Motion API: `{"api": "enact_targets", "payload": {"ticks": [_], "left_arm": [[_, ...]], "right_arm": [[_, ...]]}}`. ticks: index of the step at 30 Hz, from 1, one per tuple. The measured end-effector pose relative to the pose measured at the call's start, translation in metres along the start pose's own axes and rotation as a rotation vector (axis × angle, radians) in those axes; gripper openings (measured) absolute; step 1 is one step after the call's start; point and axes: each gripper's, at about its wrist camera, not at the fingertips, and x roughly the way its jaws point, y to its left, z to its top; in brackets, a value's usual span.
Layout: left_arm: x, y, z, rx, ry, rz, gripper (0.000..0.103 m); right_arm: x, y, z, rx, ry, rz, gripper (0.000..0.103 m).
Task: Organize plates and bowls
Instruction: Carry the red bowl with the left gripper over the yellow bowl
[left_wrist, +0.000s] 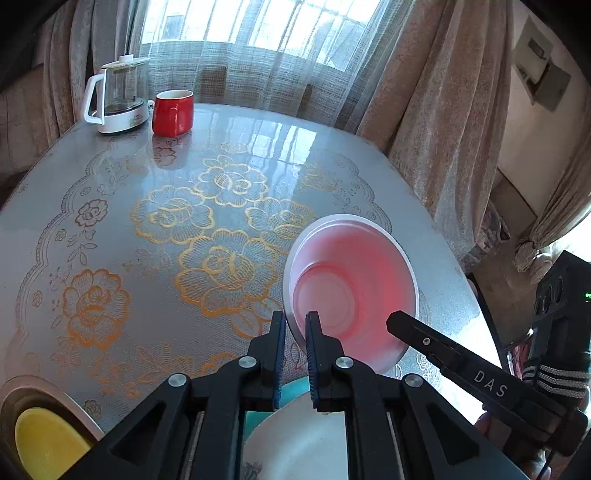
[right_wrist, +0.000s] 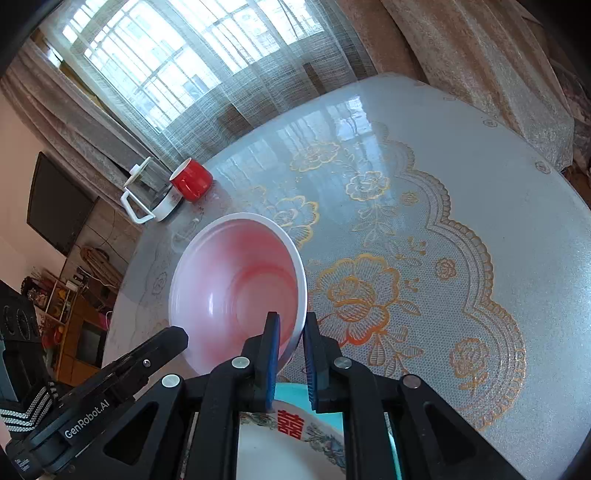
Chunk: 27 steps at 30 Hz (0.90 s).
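bowl (left_wrist: 351, 284): pink inside, white rim, held tilted above the table (left_wrist: 110, 221), carried by both tongs.
left tongs (left_wrist: 295, 325): pinched on the near-left rim, one finger inside, one outside.
right tongs (right_wrist: 291, 328): pinched on the opposite rim edge, same way.
why two grips: rim is thin and the bowl wide; opposite pinches likely stop it swinging.
below tongs: white floral plate (right_wrist: 295, 435) on a teal plate (left_wrist: 295, 387), probably the stacking spot.
left of left tongs: yellow bowl (left_wrist: 48, 443), apart.
far beyond: red mug (left_wrist: 173, 112), kettle (left_wrist: 118, 96).
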Motion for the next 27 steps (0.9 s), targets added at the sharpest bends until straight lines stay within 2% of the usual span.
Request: {"api": "enact_targets", "payload": {"ticks": [11,27], "left_arm": [[-0.056,0.058,-0.031,-0.054,-0.070,0.053,0.011],[-0.130,0.117,-0.080,-0.134,-0.131,0.083,0.011]], "right_arm": [[0.006,0.066,-0.032,-0.100,0.036,0.073,0.012],[0.000,0.139,-0.077,-0.209,0.071,0.183,0.012]]}}
